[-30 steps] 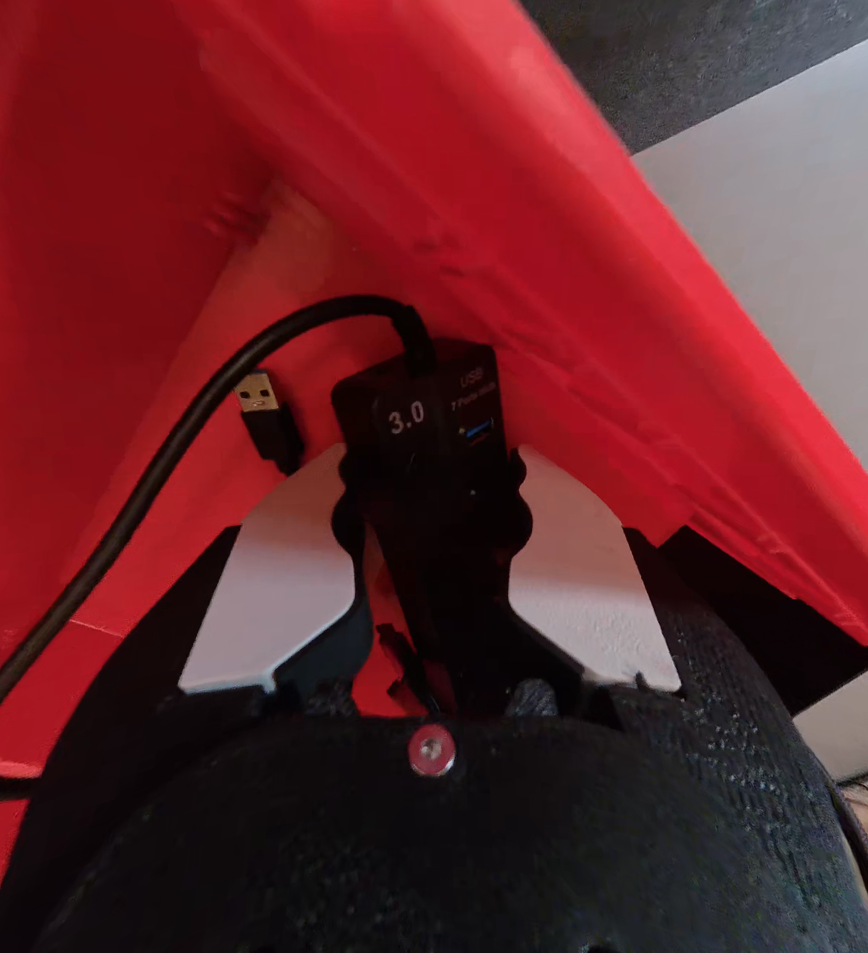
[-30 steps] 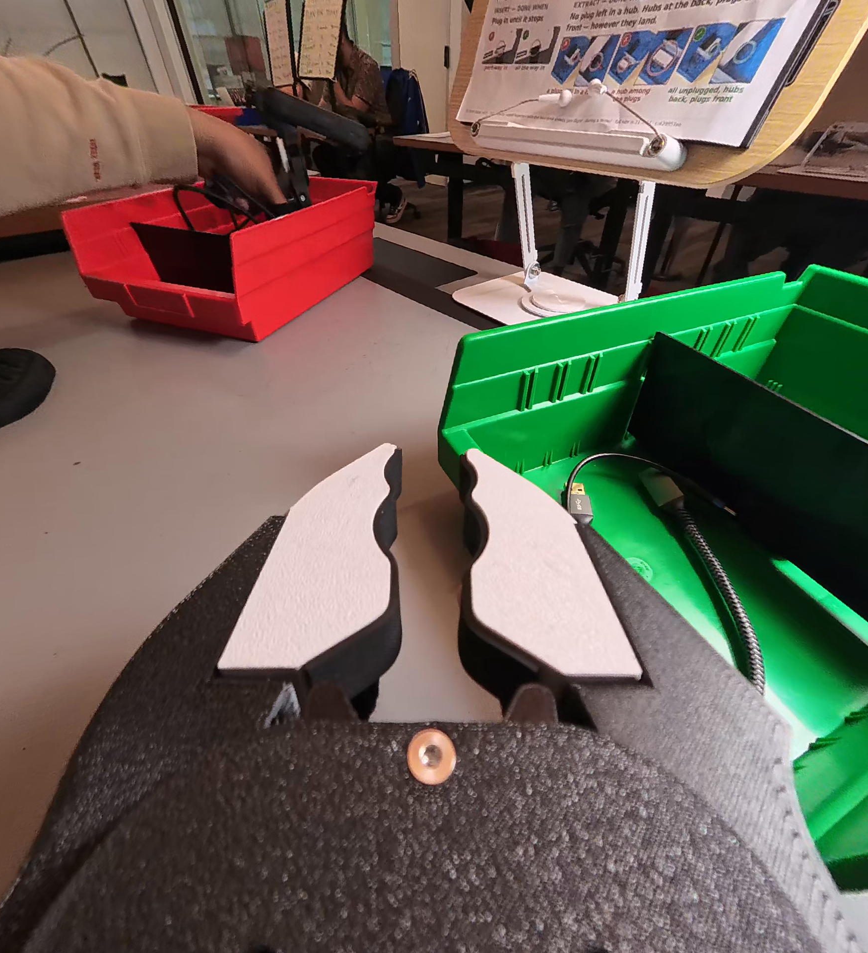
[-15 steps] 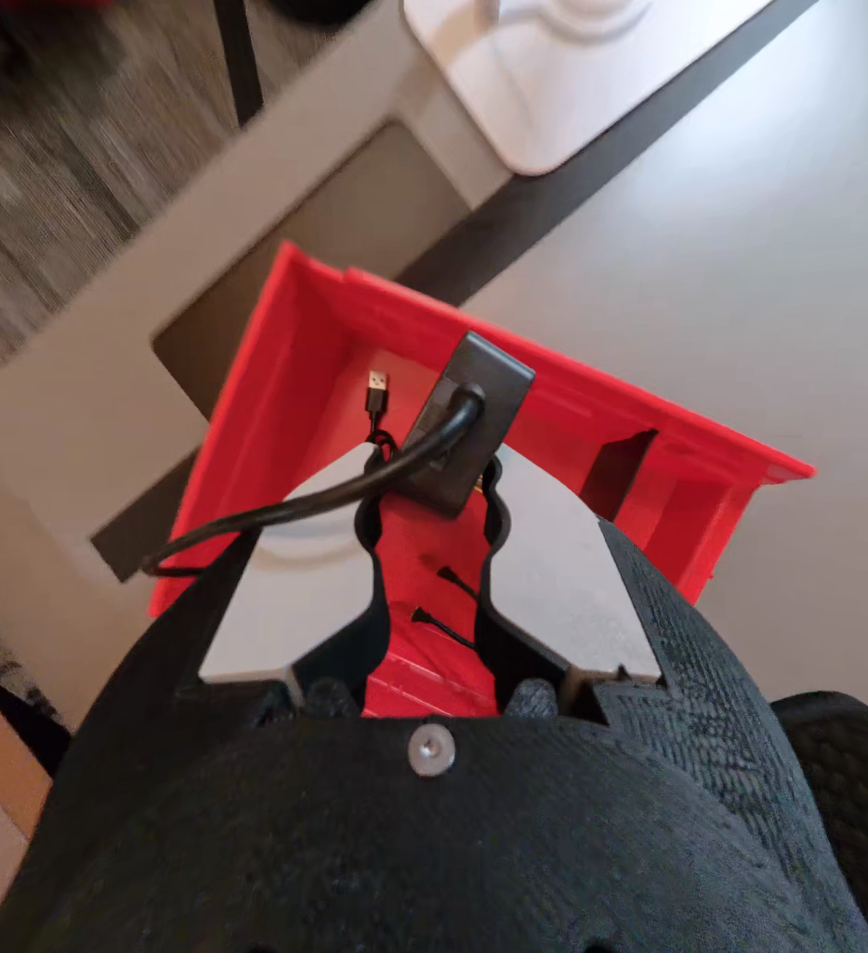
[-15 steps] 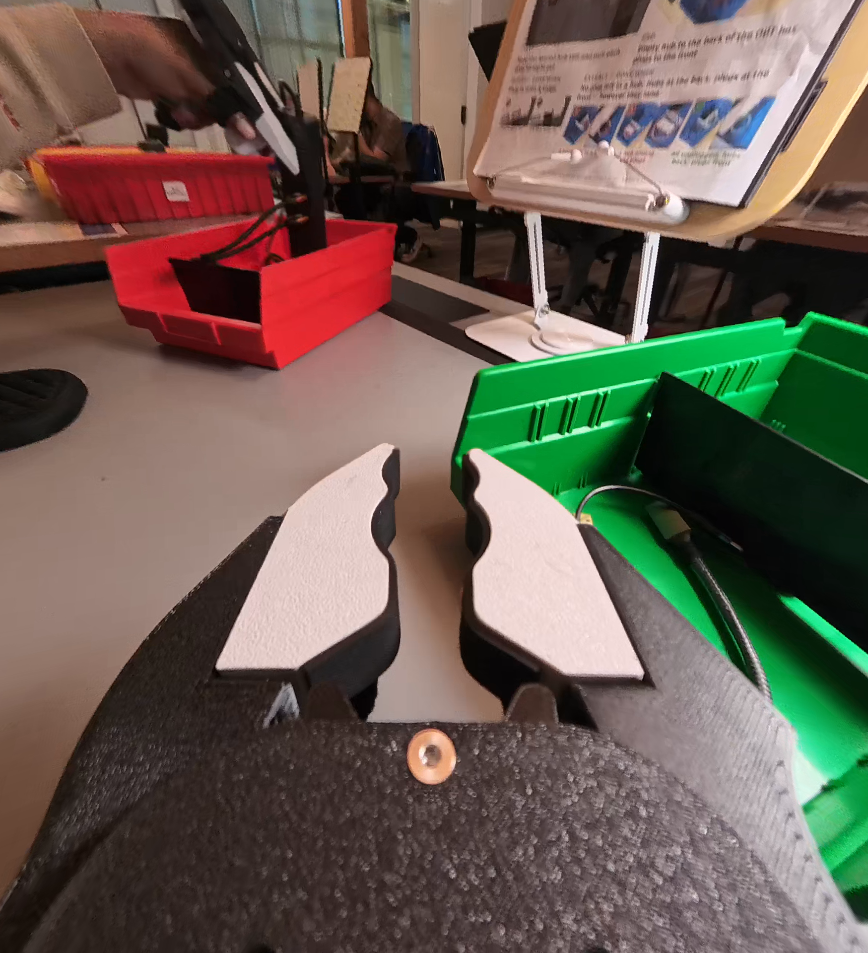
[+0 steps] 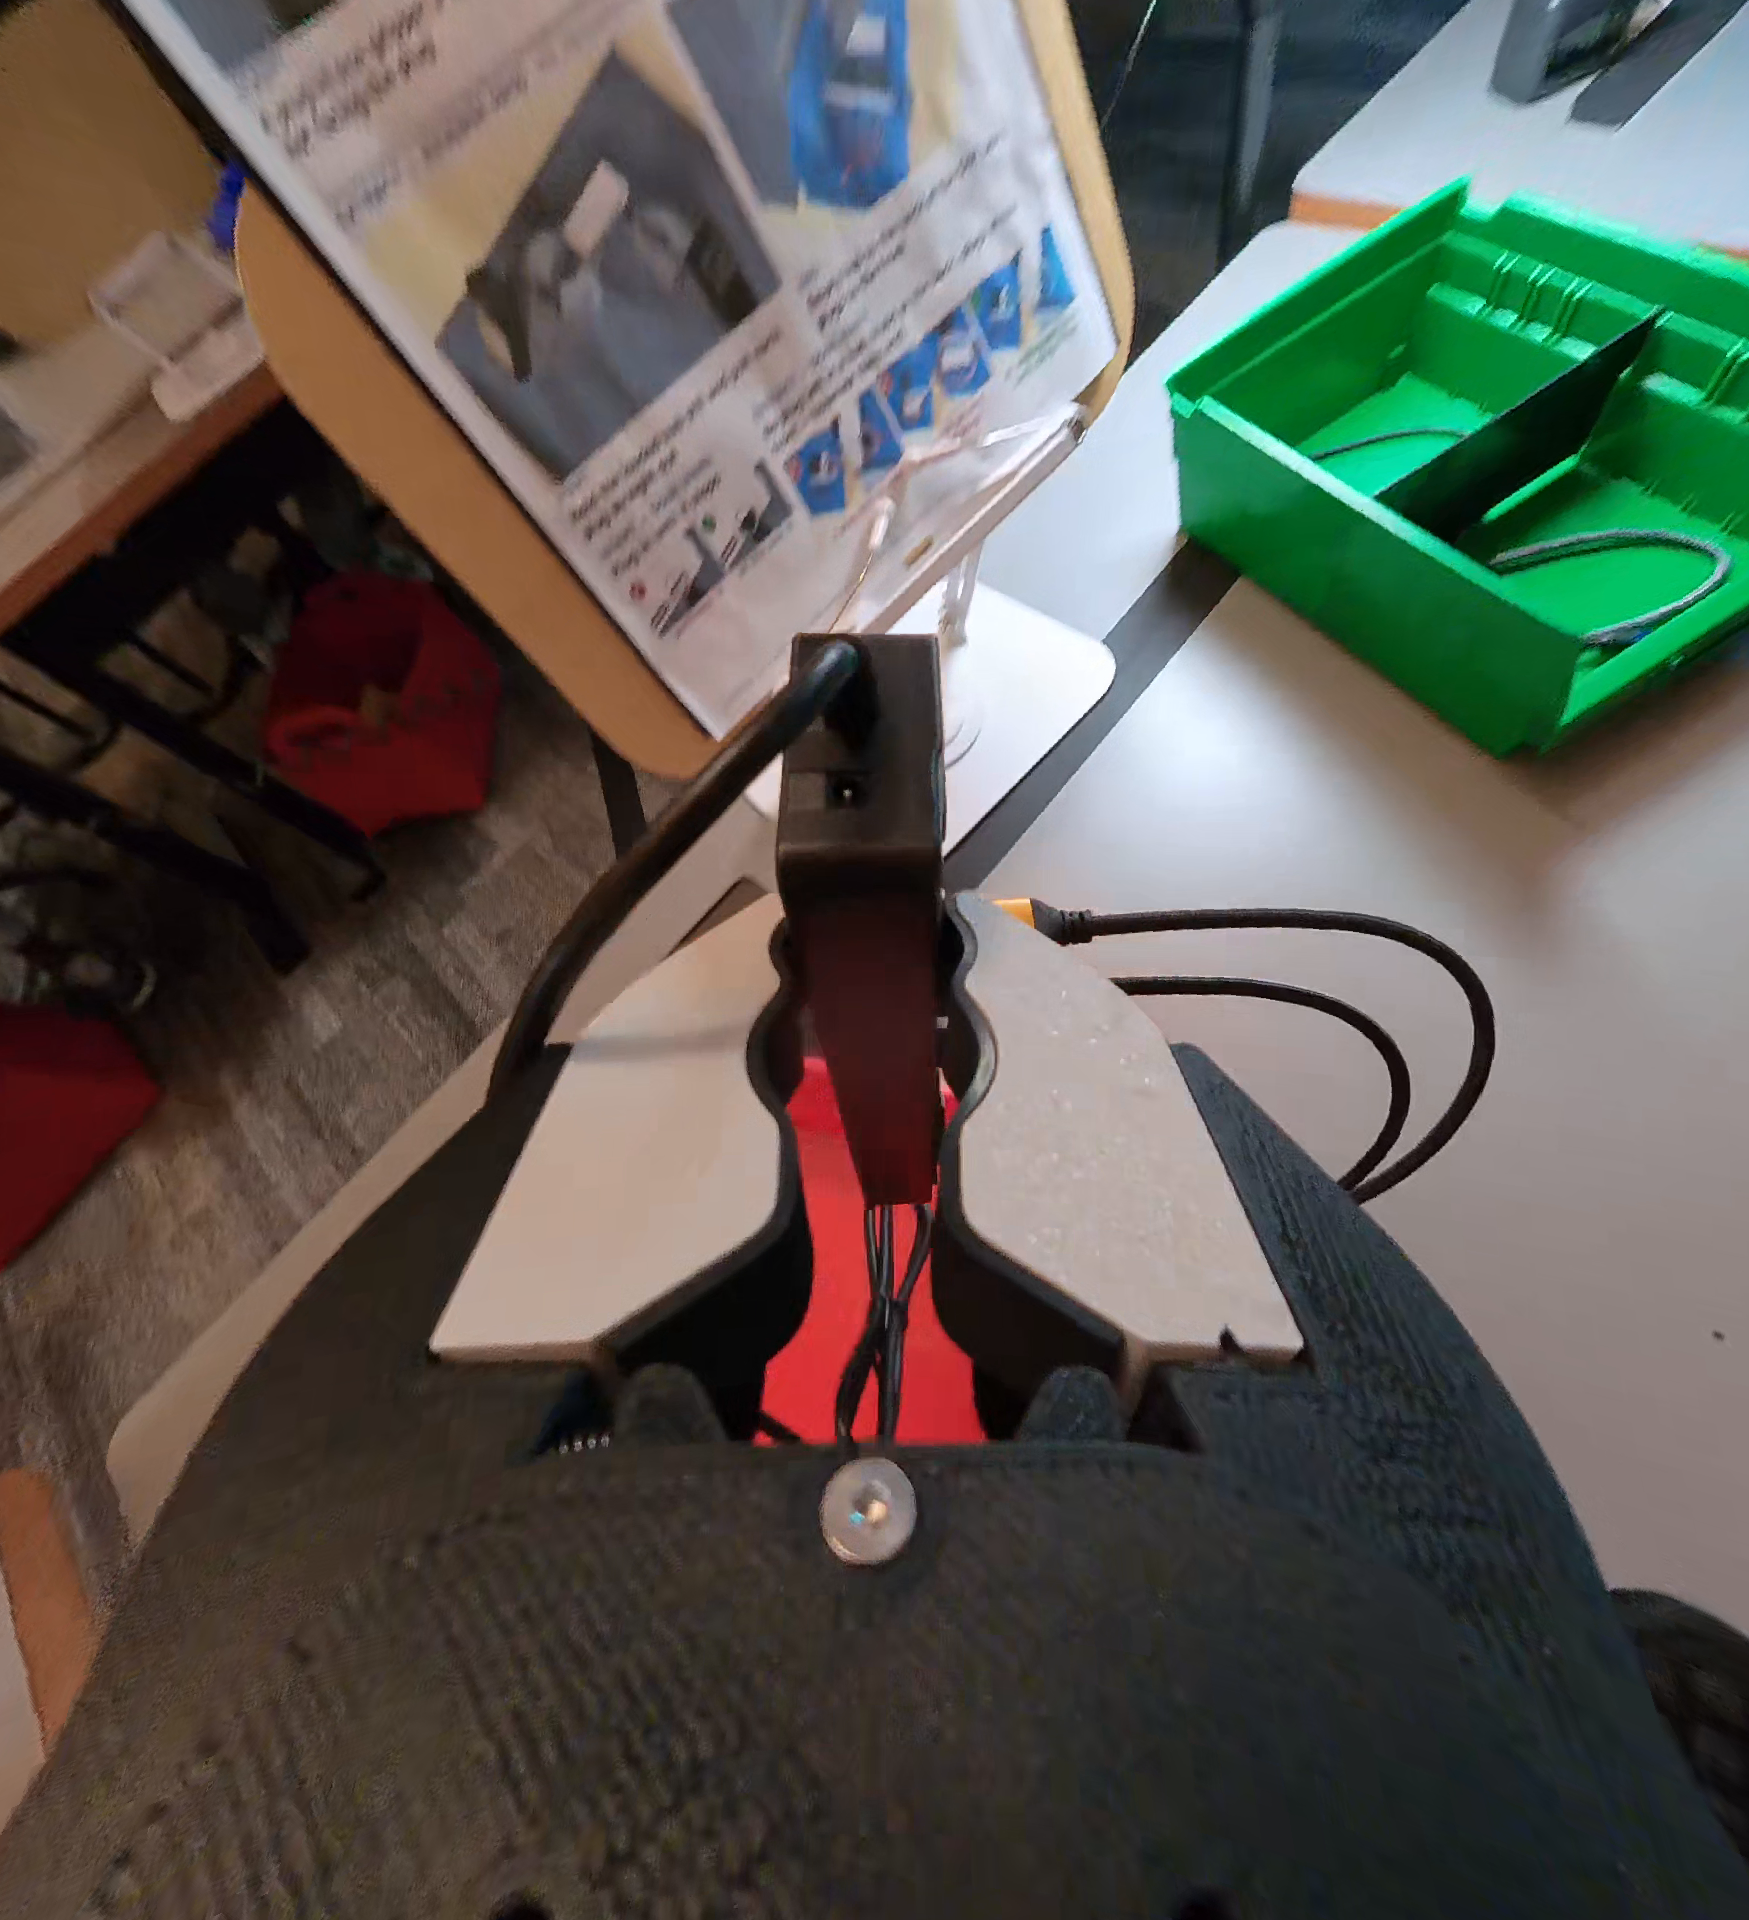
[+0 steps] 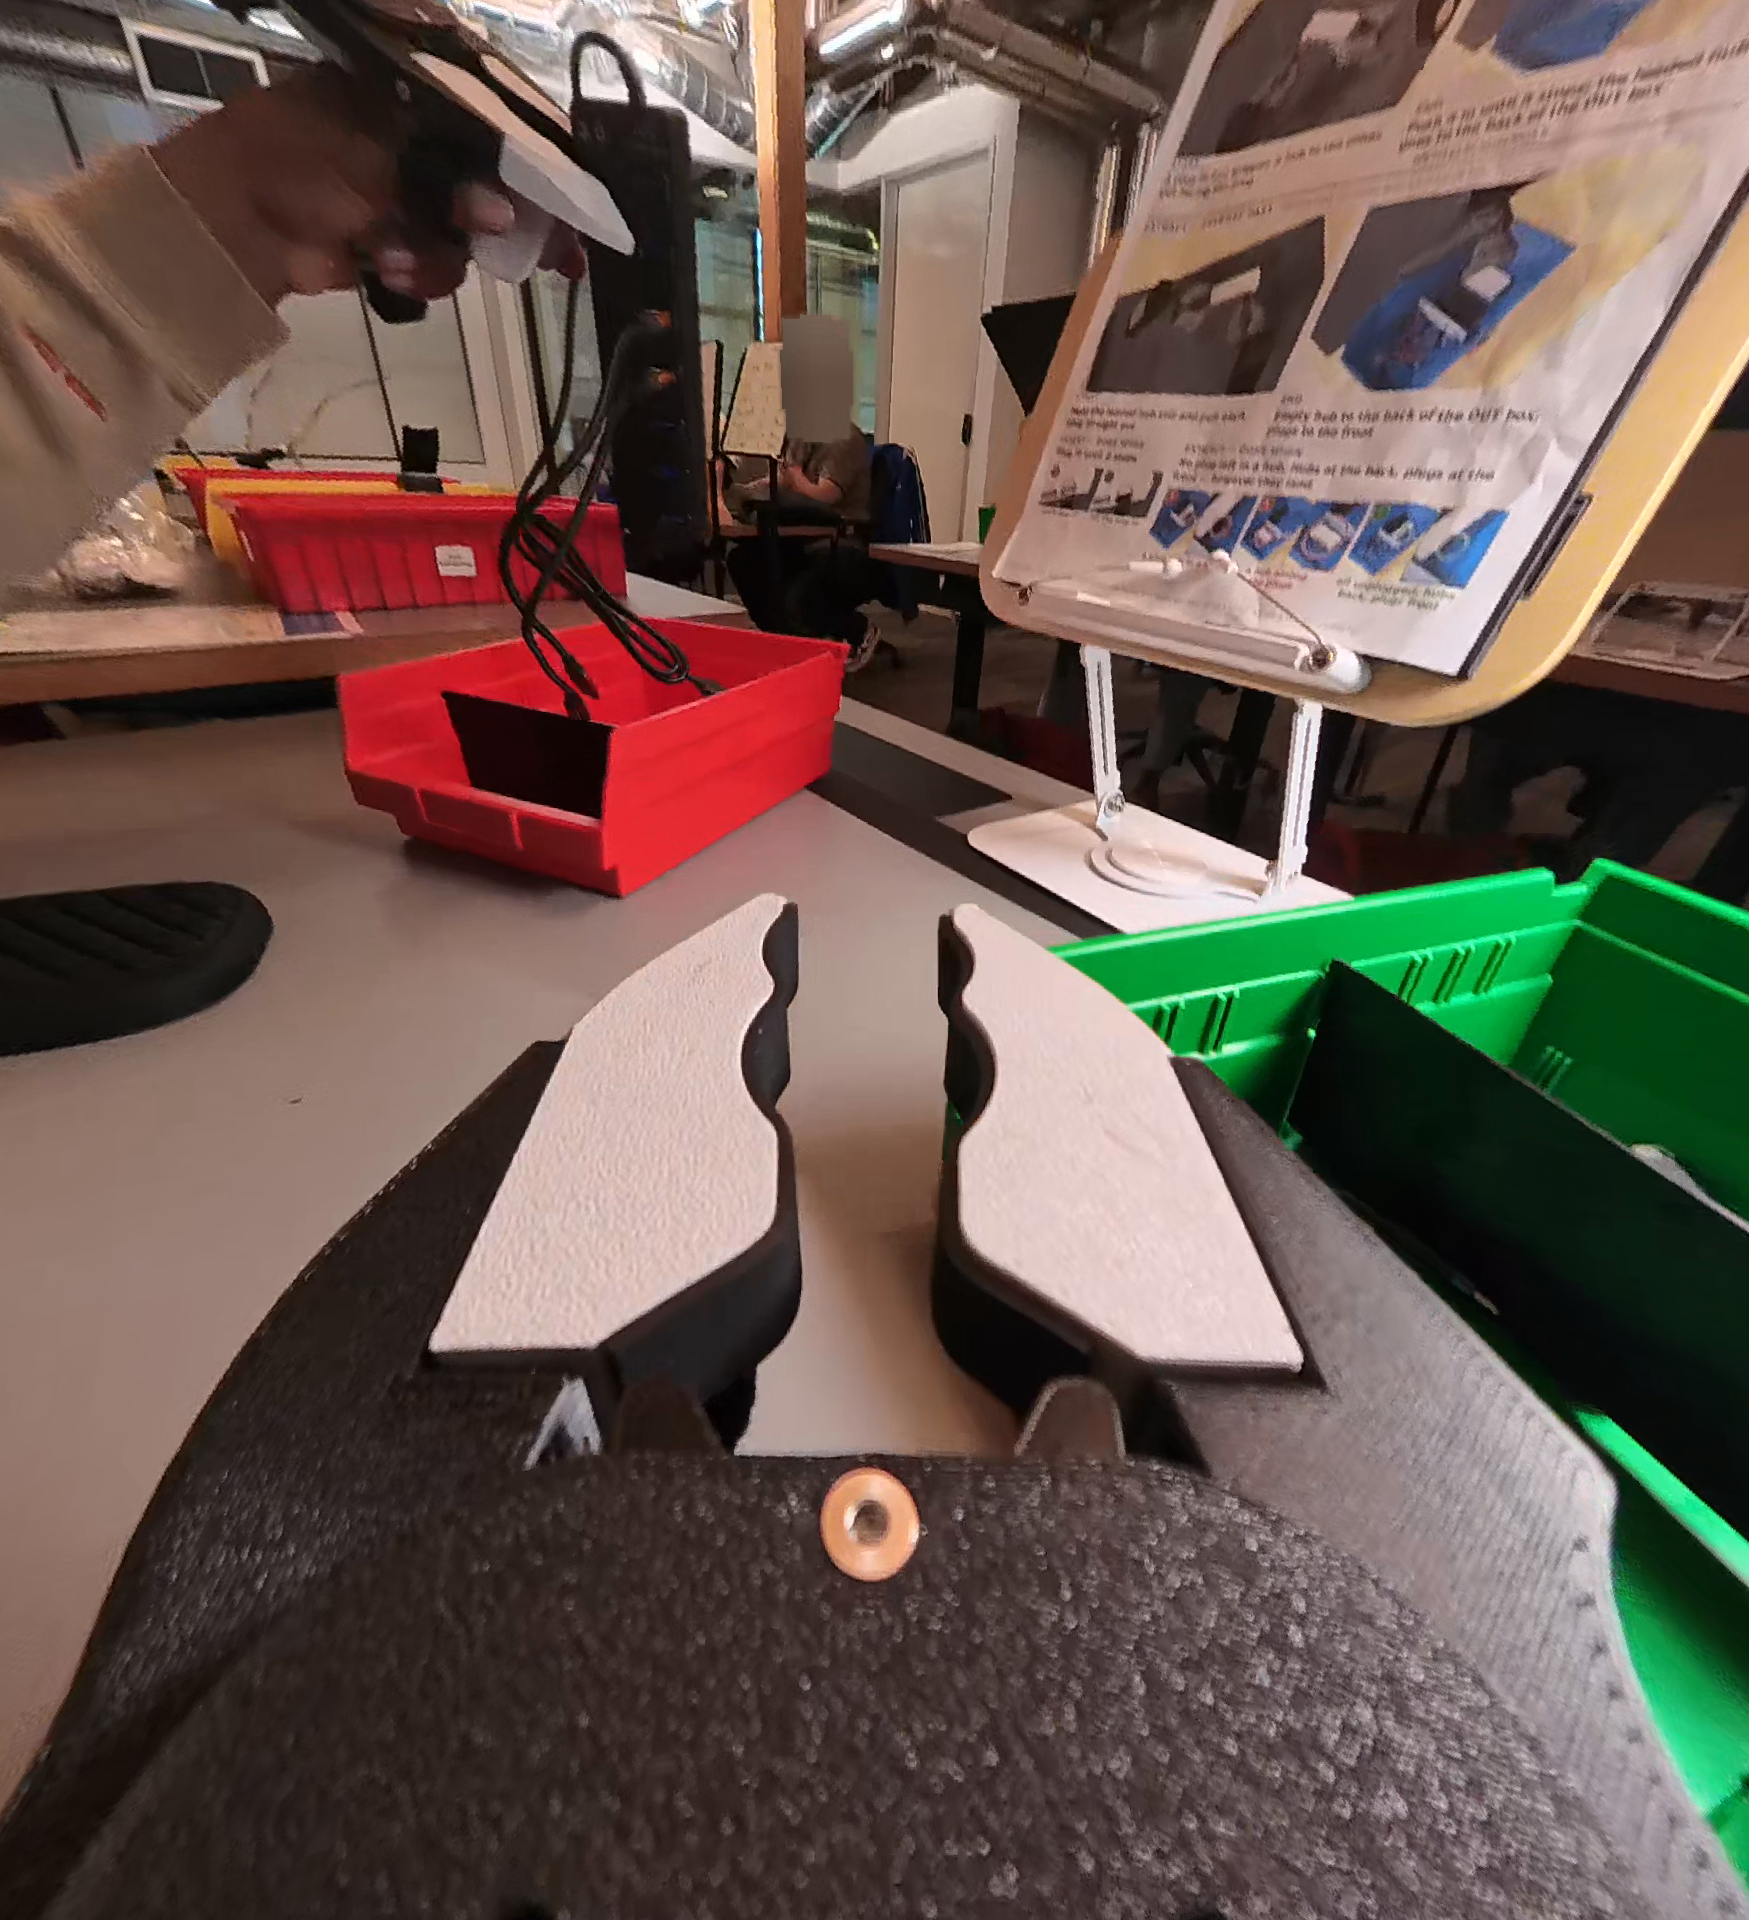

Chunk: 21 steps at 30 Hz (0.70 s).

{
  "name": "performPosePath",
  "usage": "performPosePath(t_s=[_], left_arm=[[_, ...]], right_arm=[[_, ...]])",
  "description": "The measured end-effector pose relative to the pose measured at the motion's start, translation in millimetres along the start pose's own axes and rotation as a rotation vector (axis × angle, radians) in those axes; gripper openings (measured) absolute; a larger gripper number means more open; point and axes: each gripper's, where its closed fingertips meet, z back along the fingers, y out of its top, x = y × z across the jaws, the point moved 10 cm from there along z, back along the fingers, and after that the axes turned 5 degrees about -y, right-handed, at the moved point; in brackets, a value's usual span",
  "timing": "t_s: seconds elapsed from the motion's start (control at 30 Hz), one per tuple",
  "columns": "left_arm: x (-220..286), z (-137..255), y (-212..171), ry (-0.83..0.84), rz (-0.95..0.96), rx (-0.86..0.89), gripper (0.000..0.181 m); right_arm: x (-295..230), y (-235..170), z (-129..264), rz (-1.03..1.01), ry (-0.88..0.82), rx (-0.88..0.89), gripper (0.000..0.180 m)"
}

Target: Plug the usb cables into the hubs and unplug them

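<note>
My left gripper (image 5: 865, 935) is shut on a black USB hub (image 5: 859, 821) and holds it upright, high above the red bin (image 5: 828, 1247). A thick black cable (image 5: 641, 862) leaves the hub's top. Thin black cables (image 5: 1369, 935) are plugged into its side, one with an orange plug (image 5: 1015, 912). In the right wrist view the left gripper (image 6: 558, 197) holds the hub (image 6: 641, 260), and the thin cables (image 6: 558, 499) hang into the red bin (image 6: 641, 810). My right gripper (image 6: 868, 935) is open and empty over the table, next to the green bin (image 6: 1472, 935).
The green bin (image 5: 1535, 623) has a black divider (image 5: 1514, 436) and holds a braided grey cable (image 5: 1628, 545). An instruction board on a white stand (image 6: 1369, 312) stands behind the bins. A black pad (image 6: 70, 966) lies on the grey table at left.
My left gripper has lifted the hub out of the red bin and high above it, cables trailing. My right gripper stays open and has tilted slightly upward.
</note>
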Motion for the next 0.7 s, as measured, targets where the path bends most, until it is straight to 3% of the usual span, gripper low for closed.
performPosePath(t_s=[0.33,0.57,0.7], left_arm=[[60.4,7.1,46.6,-0.171,-0.085,0.292,0.024],[133.3,-28.4,50.5,-0.482,-0.097,0.430,0.023],[171.1,-46.8,40.5,-0.643,-0.070,0.523,0.023]], right_arm=[[-15.4,49.3,-12.2,0.043,0.044,0.052,0.029],[-48.8,109.5,-54.0,0.108,0.162,0.072,0.034],[-62.9,113.0,-80.4,0.188,0.209,-0.059,0.050]])
